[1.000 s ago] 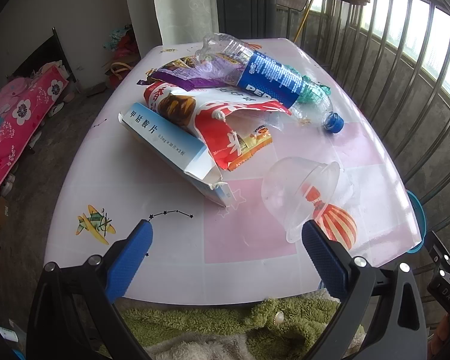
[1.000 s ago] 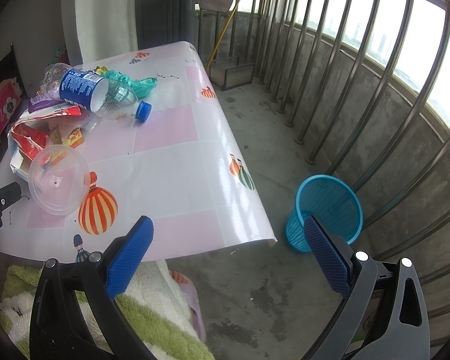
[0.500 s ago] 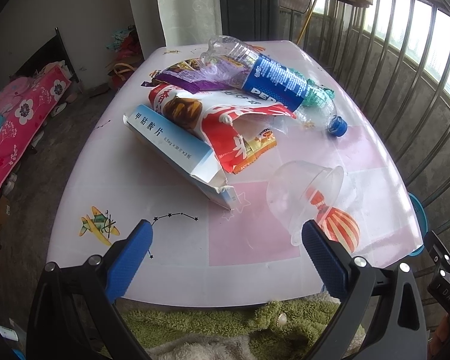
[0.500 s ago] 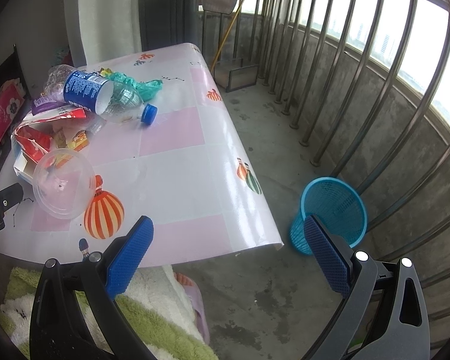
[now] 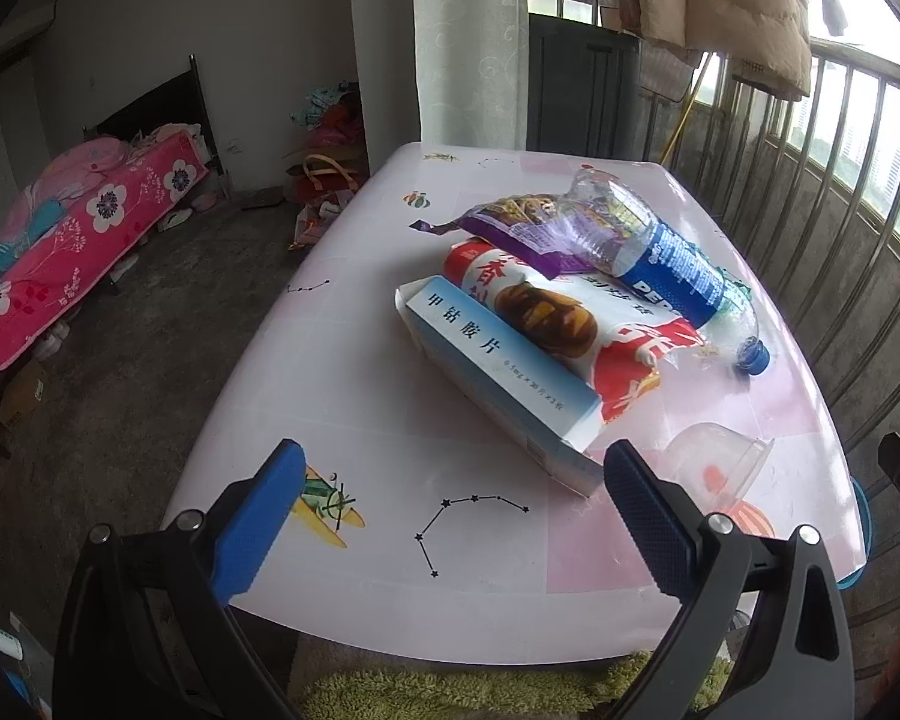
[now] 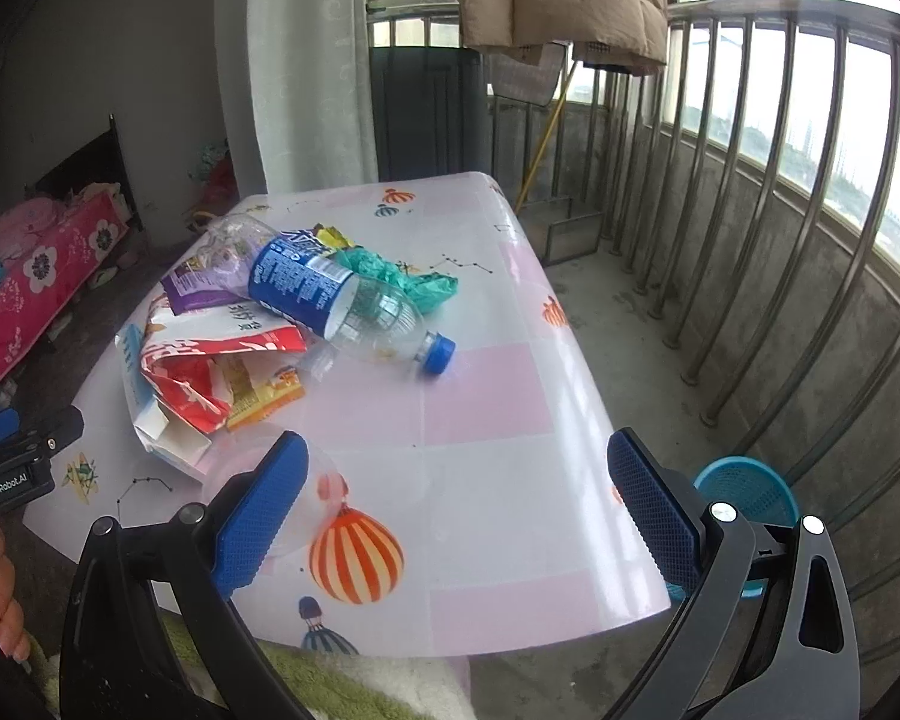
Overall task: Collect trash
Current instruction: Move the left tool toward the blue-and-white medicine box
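Beyond both open grippers' fingers (image 5: 645, 513), trash pile (image 5: 546, 324) lies apart.

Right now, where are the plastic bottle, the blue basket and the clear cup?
plastic bottle (image 6: 330, 300): right wrist view, on its blue label.
blue basket (image 6: 750, 489): right wrist view, on its mesh wall.
clear cup (image 5: 714, 456): left wrist view, on its side.
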The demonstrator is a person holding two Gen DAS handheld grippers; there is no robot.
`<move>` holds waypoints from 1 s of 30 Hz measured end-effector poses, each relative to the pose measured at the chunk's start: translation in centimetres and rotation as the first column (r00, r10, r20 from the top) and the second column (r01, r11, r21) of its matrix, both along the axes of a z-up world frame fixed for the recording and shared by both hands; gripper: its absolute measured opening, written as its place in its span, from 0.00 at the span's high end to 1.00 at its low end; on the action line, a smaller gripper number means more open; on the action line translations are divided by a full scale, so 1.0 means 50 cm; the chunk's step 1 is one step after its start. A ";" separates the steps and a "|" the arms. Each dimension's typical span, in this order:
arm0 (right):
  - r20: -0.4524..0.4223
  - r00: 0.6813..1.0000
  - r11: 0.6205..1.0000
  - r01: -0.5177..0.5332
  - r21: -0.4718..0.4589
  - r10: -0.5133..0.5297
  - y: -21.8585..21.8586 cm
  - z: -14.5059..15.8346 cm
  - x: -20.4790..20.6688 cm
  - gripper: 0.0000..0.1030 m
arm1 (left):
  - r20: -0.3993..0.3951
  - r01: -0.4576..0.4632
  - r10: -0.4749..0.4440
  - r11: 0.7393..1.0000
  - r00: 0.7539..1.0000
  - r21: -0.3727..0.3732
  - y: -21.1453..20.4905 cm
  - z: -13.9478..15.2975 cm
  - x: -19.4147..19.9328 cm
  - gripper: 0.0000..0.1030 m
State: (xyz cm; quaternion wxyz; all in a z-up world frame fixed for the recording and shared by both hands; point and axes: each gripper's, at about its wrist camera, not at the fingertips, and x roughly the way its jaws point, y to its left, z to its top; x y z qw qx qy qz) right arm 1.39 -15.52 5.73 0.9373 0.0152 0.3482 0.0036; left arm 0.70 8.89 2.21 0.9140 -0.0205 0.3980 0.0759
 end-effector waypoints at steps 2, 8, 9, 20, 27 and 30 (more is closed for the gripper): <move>0.017 0.999 0.999 -0.046 0.023 0.046 0.017 0.011 0.012 0.07 | 0.001 -0.017 0.017 0.999 1.000 -0.033 0.034 -0.004 0.006 0.05; 0.022 0.983 0.978 -0.184 0.097 0.183 0.081 0.031 0.050 0.13 | 0.050 -0.033 0.044 0.977 0.998 -0.210 0.116 -0.021 -0.005 0.05; 0.017 0.979 0.973 -0.203 0.109 0.202 0.092 0.032 0.054 0.13 | 0.065 -0.027 0.044 0.968 0.997 -0.250 0.127 -0.025 -0.007 0.05; -0.084 0.960 0.957 -0.254 0.141 0.267 0.127 0.008 0.122 0.21 | 0.169 0.078 -0.025 0.946 0.985 -0.314 0.145 -0.059 0.017 0.05; -0.105 0.941 0.939 -0.303 0.161 0.322 0.179 0.008 0.138 0.29 | 0.146 0.083 -0.028 0.920 0.989 -0.384 0.176 -0.082 0.035 0.05; -0.113 0.922 0.921 -0.348 0.175 0.370 0.210 0.004 0.138 0.35 | 0.125 0.050 -0.001 0.918 0.992 -0.394 0.195 -0.090 0.039 0.05</move>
